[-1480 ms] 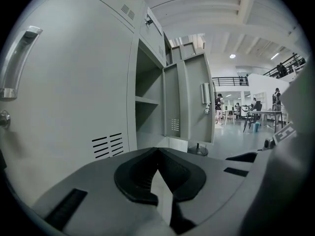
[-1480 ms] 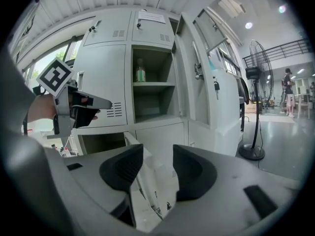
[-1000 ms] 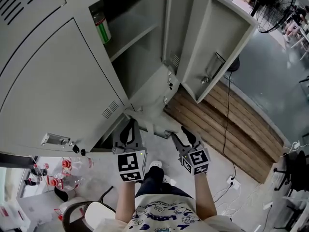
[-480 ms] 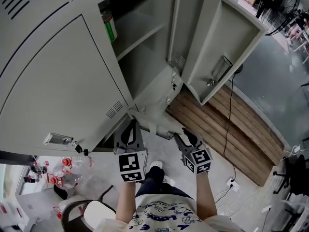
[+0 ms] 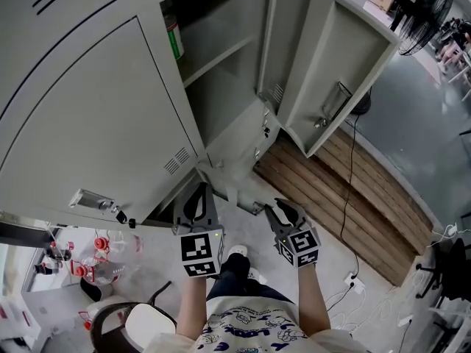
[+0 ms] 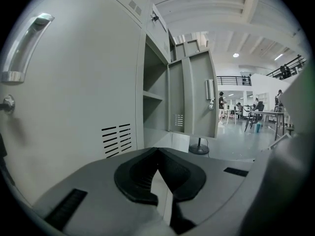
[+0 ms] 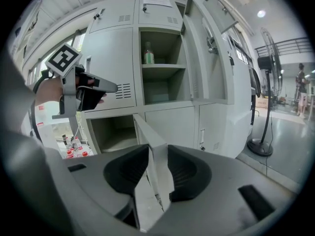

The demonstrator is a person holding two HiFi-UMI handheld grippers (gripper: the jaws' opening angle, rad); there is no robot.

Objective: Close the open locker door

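Since a second ago the right gripper (image 5: 275,206) has drawn its jaws in from a wide spread; they've just been closing. Both hands sit about where they were. View has swung a bit, so in the head view the green bottle (image 7: 148,54) on the upper shelf (image 7: 160,66) now shows only as a sliver past the shut door (image 5: 96,116). Low locker door (image 7: 146,134) stands swung out from the locker bank's bottom-left compartment (image 7: 110,132), free edge toward the person, well off closed. That edge sits between the right jaws and the pads look seated on both its faces, so the right is pinching the door. Left gripper (image 5: 200,191) hangs just left of it, in front of the shut door's vent slots (image 6: 117,137), jaws pressed together at the tips, nothing in them. Compartment above is open too, its tall door (image 5: 335,65) swung out to the right, handle (image 5: 335,103) facing out. Wooden planks (image 5: 346,197) lie on the floor at the bank's right foot. Pedestal fan (image 7: 261,146) stands beyond.
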